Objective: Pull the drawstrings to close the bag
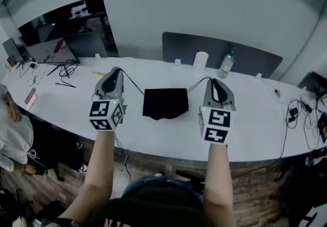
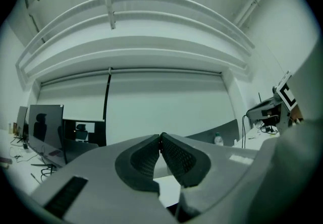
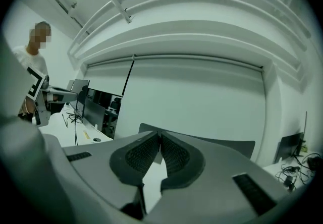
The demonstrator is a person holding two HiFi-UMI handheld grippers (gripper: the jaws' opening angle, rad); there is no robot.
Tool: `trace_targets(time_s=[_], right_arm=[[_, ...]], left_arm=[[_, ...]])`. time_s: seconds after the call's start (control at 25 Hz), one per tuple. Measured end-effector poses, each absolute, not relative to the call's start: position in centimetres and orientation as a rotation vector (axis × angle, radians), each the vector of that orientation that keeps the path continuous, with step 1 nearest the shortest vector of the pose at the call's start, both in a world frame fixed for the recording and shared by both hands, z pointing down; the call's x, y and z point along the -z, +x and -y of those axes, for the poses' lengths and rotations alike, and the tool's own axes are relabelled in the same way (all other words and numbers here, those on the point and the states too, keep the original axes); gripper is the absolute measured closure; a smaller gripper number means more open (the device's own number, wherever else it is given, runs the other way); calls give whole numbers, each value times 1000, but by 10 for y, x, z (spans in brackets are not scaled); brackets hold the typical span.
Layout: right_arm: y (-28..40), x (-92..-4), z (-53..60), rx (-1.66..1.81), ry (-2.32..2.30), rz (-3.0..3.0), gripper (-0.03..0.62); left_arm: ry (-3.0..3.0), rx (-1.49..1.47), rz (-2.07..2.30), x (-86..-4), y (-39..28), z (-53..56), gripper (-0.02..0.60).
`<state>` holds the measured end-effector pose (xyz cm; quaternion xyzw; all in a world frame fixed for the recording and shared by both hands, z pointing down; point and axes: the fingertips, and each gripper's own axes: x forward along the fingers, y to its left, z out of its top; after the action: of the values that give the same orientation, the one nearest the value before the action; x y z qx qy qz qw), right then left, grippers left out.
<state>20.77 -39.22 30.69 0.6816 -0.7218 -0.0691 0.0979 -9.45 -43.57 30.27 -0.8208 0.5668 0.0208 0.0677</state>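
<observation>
A black drawstring bag (image 1: 164, 103) lies on the white table (image 1: 255, 123) between my two grippers. A thin black drawstring (image 1: 134, 85) runs from the bag's upper left corner up to my left gripper (image 1: 116, 69), whose jaws are shut on it. A second drawstring (image 1: 197, 84) leads from the upper right corner to my right gripper (image 1: 210, 80), likewise shut on it. Both strings look taut. In the left gripper view the ribbed pads (image 2: 151, 157) meet at the tips of the left gripper (image 2: 160, 137). The right gripper (image 3: 160, 134) shows the same; the strings are hidden there.
Behind the bag stand a white cup (image 1: 200, 61), a water bottle (image 1: 226, 64) and a dark grey partition (image 1: 219, 49). Monitors (image 1: 51, 49) and cables (image 1: 65, 71) sit at the far left, more cables (image 1: 296, 111) at the right. A person in white (image 1: 13, 139) is at the left edge.
</observation>
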Motion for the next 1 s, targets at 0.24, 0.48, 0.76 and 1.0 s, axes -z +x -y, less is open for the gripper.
trace_targets(time_s=[0.24,0.48,0.76,1.0], right_arm=[[196,-302,386,247,2002,2169,583],[183,-300,382,273,1982,2219,585],[174,-298,379,321,1969,2234,585],[176,-298,376,325,1974,2240,585]], left_arm=[[-2451,-67,-1645,-296,-78,429,566],[-2460,-67,-1635,-297,-74,427,566],[-2448,-69,-1624,-299,-71,421,566],[-2446,-73,-1629,-298,-72,420,566]])
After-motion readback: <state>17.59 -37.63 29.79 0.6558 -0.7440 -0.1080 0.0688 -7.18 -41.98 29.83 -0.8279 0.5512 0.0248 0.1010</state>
